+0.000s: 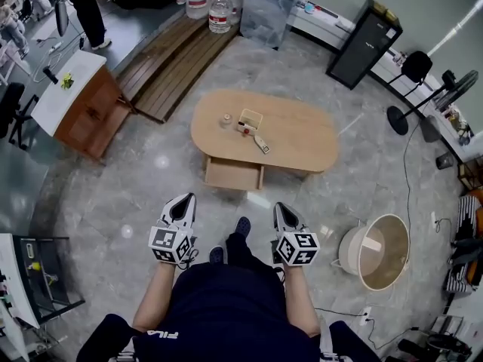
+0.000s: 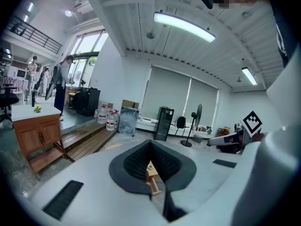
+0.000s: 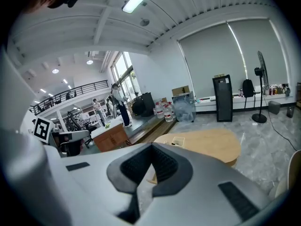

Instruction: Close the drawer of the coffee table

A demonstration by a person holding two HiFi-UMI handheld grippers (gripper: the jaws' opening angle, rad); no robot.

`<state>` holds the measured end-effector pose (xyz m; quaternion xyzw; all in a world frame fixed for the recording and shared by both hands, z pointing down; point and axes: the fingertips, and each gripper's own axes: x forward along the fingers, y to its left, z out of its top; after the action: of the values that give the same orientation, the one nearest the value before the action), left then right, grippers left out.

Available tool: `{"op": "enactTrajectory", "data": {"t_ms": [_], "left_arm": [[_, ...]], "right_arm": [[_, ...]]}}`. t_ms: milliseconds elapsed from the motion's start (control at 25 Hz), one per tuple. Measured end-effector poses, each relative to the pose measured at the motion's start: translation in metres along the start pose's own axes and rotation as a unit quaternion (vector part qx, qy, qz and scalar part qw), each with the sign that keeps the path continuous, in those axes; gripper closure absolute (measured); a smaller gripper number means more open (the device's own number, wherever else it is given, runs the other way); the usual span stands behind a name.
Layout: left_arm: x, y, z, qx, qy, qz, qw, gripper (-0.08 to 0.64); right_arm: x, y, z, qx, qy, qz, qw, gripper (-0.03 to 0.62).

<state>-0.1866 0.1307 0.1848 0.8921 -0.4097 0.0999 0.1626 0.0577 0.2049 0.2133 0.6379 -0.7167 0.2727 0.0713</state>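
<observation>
Coffee table is set well ahead; its drawer is pulled out toward the person. Left gripper & right gripper are clenched, empty. Drawer front should be met square and pushed evenly w/ closed tips.

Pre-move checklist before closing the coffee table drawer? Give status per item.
1. Drawer pulled out of the coffee table: ok, it needs closing.
2. Left gripper shut and empty: ok.
3. Right gripper shut and empty: ok.
4. A gripper in contact with the drawer front: not ok, both are short of it, with floor between.
5. Nothing sticking up out of the drawer: ok, none shows in the head view.
</observation>
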Motion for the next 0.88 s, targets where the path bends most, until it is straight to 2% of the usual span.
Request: {"op": "enactTrajectory", "data": {"t_ms": [480,720,880], "left_arm": [[0.097,-0.007,0.022,0.005,0.012,0.017,0.9998,0.535],[0.123,-0.015,0.026,0.006,0.01,0.029,0.9995,0.535],[0.127,-0.012,0.02,0.006,0.018,0.034,0.9993,0.535]], "right_arm": [[0.071,-0.065,0.046,-0.012,0.011,0.036,0.999,0.566],[0.094,-0.092,0.061,-0.018,0.015,0.054,0.998,0.566],[0.101,-0.094,0.06,-0.014,0.021,0.061,0.998,0.566]]}}
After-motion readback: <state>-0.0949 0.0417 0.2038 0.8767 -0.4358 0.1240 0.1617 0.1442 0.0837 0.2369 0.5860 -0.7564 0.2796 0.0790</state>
